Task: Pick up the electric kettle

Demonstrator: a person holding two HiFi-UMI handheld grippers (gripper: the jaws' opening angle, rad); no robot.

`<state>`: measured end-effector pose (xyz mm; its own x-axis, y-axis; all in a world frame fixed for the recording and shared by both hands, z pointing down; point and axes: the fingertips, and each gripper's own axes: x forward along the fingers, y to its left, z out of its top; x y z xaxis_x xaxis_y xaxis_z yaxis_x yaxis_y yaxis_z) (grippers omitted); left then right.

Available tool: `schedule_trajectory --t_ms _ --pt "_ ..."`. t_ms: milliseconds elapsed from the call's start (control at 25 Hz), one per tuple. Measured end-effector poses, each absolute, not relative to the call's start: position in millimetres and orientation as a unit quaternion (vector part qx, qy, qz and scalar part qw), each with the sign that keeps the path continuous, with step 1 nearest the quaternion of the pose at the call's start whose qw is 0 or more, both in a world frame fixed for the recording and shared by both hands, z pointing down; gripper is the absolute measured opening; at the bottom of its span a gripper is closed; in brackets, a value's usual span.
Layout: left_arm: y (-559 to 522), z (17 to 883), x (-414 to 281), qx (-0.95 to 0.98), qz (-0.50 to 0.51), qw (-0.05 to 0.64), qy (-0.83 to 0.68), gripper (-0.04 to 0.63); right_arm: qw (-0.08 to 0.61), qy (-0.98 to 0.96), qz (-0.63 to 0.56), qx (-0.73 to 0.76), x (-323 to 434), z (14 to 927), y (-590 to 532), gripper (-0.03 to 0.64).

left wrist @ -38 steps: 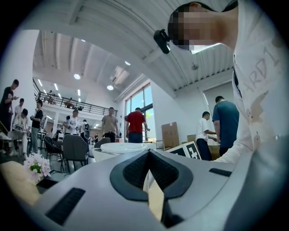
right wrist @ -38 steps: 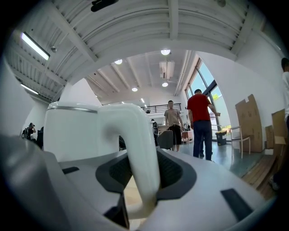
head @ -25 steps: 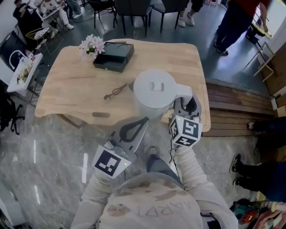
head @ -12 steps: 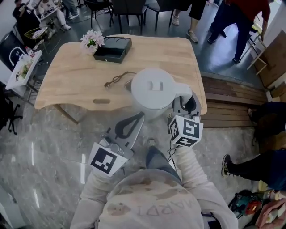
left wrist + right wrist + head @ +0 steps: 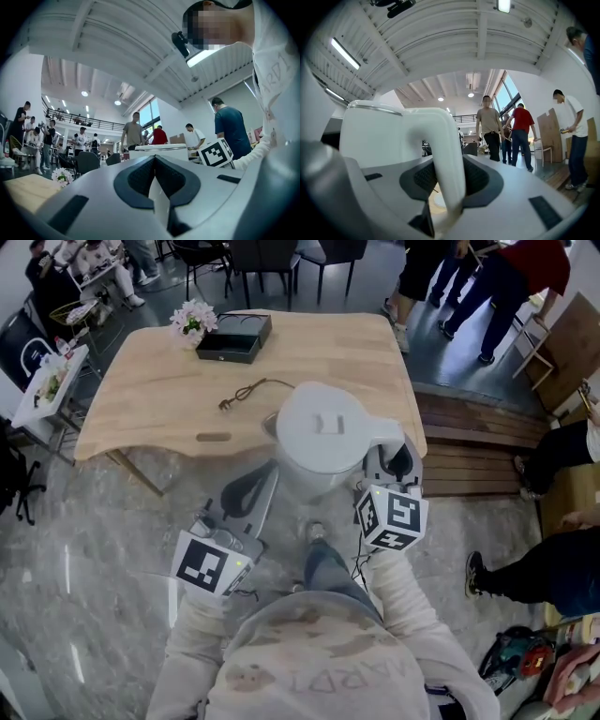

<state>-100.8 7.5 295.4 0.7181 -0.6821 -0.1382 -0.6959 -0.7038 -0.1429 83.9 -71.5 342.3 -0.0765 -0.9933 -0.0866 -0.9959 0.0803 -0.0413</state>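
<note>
Over the wooden table, electric kettle, handle tight in right gripper.

We count one white plastic electric kettle, one light wooden table, one black rectangular box, one small pink-white flower bunch, one dark cord (loose on the tabletop), and two grey grippers: left gripper, right gripper.
</note>
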Motion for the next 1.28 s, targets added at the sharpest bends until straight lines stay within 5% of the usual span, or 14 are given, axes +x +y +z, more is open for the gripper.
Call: schedule_trajectory --t_ms 1280 --pt "-13 287 -91 -0.902 0.045 0.069 0.425 0.011 0.048 0.752 0.010 -0.657 115 323 -28 0.133"
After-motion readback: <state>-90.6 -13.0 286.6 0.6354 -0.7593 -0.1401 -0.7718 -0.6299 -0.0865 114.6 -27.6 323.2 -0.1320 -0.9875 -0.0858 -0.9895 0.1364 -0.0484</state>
